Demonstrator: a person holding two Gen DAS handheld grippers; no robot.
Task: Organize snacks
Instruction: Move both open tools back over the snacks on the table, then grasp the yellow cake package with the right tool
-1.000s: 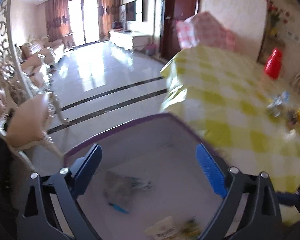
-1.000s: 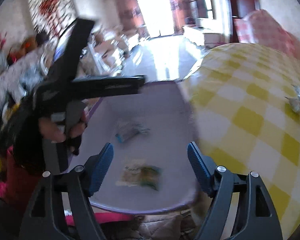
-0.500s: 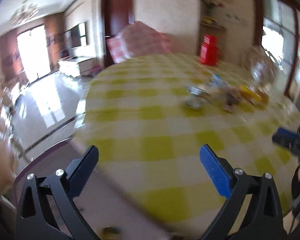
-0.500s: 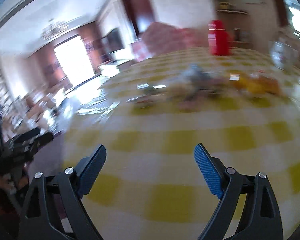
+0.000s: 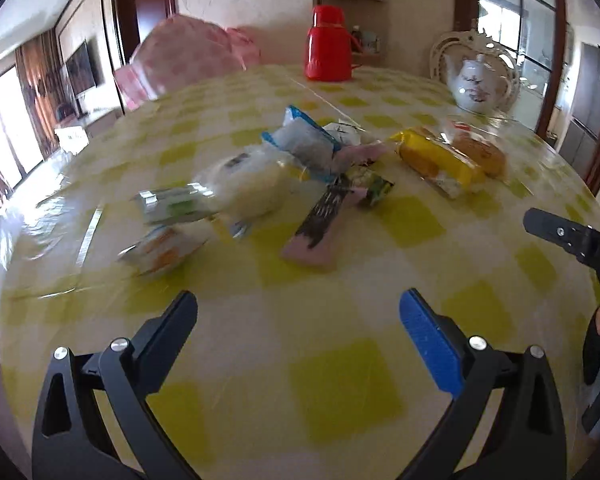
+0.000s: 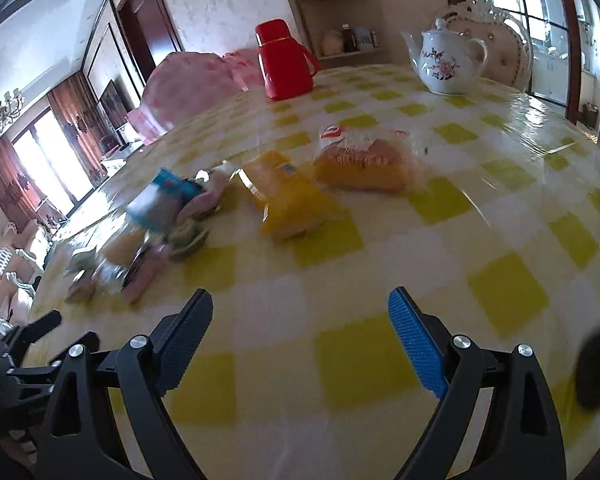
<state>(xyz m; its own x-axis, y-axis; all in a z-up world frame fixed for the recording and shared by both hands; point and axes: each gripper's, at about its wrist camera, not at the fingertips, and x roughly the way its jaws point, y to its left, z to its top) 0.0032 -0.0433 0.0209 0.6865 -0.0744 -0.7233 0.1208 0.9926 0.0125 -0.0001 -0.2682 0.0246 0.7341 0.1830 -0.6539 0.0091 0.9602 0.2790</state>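
Snacks (image 5: 300,176) lie scattered beyond both empty, spread hand-held grippers (image 5: 298,316).

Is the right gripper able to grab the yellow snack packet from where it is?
Probably yes. The right gripper is open, and only bare tablecloth lies between it and the yellow snack packet; it just has to move forward.
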